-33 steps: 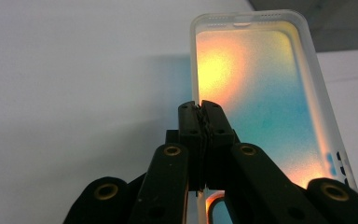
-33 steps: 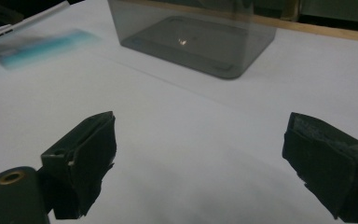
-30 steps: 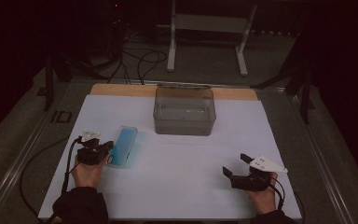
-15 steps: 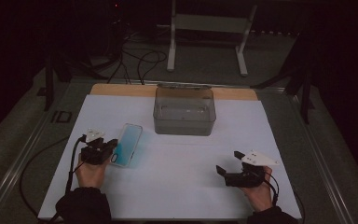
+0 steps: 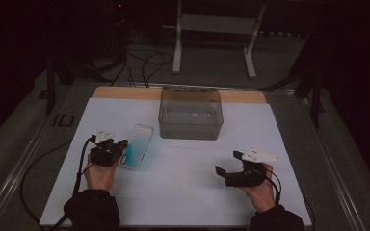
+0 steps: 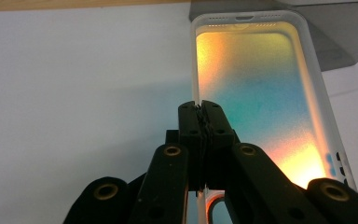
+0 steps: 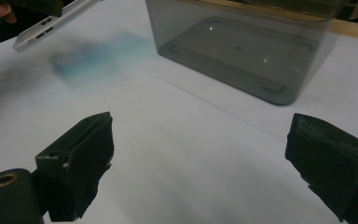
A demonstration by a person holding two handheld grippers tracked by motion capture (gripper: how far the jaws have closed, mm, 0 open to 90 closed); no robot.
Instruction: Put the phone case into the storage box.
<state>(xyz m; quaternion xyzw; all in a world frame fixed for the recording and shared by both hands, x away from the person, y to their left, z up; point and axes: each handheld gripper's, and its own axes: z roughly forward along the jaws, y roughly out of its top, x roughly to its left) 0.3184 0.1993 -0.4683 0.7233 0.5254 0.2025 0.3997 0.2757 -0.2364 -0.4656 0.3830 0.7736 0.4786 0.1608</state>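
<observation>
A phone case (image 5: 137,146) with a white rim and a blue-to-orange iridescent back hangs a little above the white table sheet, tilted, casting a bluish tint below it. My left gripper (image 5: 119,150) is shut on the case's left rim; in the left gripper view the jaws (image 6: 200,116) pinch that thin white edge of the phone case (image 6: 256,88). My right gripper (image 5: 226,172) hovers open at the front right with nothing between its pads (image 7: 91,154). From there the phone case (image 7: 51,21) shows at the upper left.
A clear grey plastic bin (image 5: 191,114) stands at the back middle of the white sheet (image 5: 183,192), also the bin (image 7: 242,46) ahead of the right gripper. A wooden strip (image 5: 115,92) runs along the far edge. Cables trail off the table's left side.
The left gripper has lifted the phone case off the sheet and carried it slightly right and away. The right gripper has risen a little and shifted left, still open.
</observation>
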